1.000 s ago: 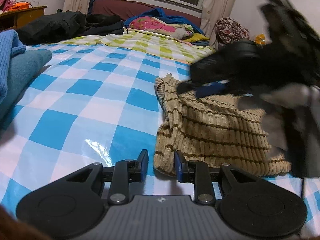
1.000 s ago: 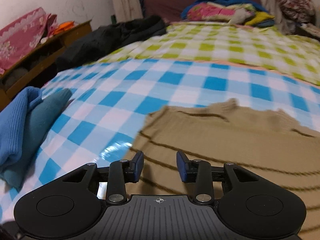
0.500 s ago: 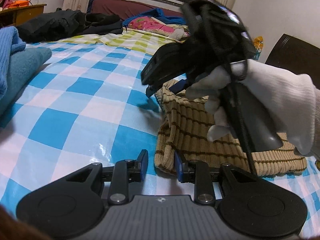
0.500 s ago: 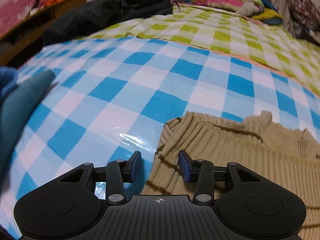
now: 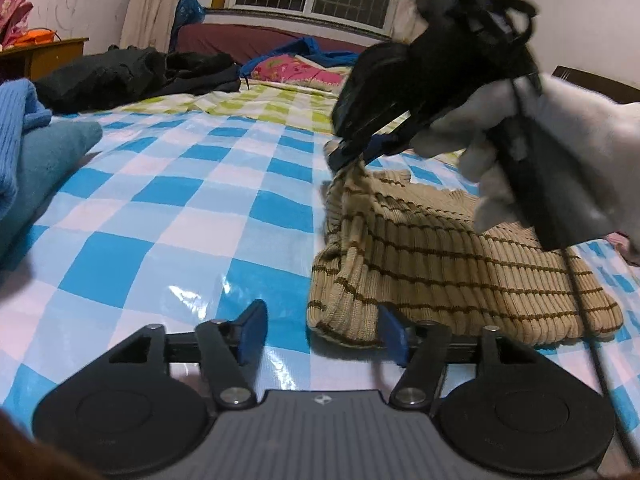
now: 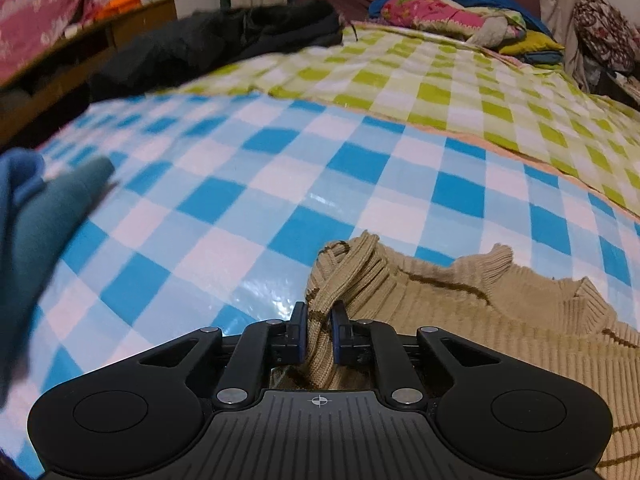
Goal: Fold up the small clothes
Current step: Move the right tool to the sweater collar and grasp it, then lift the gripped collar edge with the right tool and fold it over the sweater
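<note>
A tan ribbed sweater with brown stripes (image 5: 432, 256) lies on the blue checked sheet (image 5: 180, 216). My left gripper (image 5: 322, 330) is open, its jaws wide apart at the sweater's near left corner, which lies between them. My right gripper (image 6: 319, 334) is shut on the sweater's far left corner (image 6: 344, 268), a bunched fold of knit between the pads. In the left wrist view the right gripper (image 5: 352, 152) is held by a white-gloved hand (image 5: 560, 148) and lifts that corner off the sheet.
A folded blue and teal pile (image 5: 28, 160) lies at the left, also in the right wrist view (image 6: 36, 232). Black clothes (image 5: 132, 76) and a green checked sheet (image 6: 440, 88) lie farther back. A wooden cabinet (image 6: 100, 40) stands at the far left.
My right gripper has closed on the sweater's far left corner and raised it. My left gripper's jaws have opened wider at the near corner.
</note>
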### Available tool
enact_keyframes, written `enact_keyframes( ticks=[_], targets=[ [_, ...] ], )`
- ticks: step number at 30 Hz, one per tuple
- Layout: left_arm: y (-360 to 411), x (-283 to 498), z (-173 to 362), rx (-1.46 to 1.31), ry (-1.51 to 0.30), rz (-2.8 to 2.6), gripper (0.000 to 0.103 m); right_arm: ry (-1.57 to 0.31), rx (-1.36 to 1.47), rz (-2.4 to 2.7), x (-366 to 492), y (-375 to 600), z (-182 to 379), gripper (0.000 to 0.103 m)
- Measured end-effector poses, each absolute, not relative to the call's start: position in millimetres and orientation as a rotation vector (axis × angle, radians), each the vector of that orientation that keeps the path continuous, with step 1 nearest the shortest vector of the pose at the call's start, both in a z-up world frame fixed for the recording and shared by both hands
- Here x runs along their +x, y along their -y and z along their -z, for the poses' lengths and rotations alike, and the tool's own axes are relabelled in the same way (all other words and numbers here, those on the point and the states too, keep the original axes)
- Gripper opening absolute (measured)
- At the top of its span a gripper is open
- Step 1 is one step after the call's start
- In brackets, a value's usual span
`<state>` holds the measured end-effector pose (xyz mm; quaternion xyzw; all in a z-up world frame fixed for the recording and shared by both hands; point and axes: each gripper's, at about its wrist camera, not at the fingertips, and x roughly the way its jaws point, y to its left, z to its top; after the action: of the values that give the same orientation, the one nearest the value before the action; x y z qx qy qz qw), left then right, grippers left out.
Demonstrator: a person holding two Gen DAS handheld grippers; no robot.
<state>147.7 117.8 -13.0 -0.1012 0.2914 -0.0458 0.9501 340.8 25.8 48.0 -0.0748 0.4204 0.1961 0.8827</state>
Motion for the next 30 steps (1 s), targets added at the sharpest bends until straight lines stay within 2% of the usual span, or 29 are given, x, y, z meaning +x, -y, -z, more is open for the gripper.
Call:
enact_keyframes(
  ticks=[5,13,15,18,20,23,30],
  targets=[
    [-113.3,153.8,13.6,-0.208,-0.58,0.086,0.072,-0.844,-0.085,-0.444,333.5,-5.7,-67.6,0.011],
    [-96.9,163.7,14.6,-0.199,-0.589,0.072,0.072,-0.814,0.007,-0.492,323.1,25.9,-92.3,0.011],
    [-94.9,165.4,14.0,-0.205,-0.596,0.073,0.065,-0.808,0.024,-0.498,321.8,32.3,-95.4,0.011],
    [-93.7,169.8,11.8,-0.226,-0.605,0.066,0.048,-0.805,0.059,-0.512,320.5,42.6,-97.6,0.011],
    [-94.8,173.3,10.1,-0.26,-0.617,0.073,0.031,-0.805,0.08,-0.519,320.2,49.6,-98.7,0.01],
    [-94.8,170.8,3.9,-0.302,-0.602,0.068,0.024,-0.795,0.11,-0.526,320.3,61.8,-103.0,0.006],
    [-76.6,160.0,-24.7,-0.278,-0.519,0.095,0.022,-0.782,0.162,-0.539,321.2,90.3,-113.3,0.005]
  ],
)
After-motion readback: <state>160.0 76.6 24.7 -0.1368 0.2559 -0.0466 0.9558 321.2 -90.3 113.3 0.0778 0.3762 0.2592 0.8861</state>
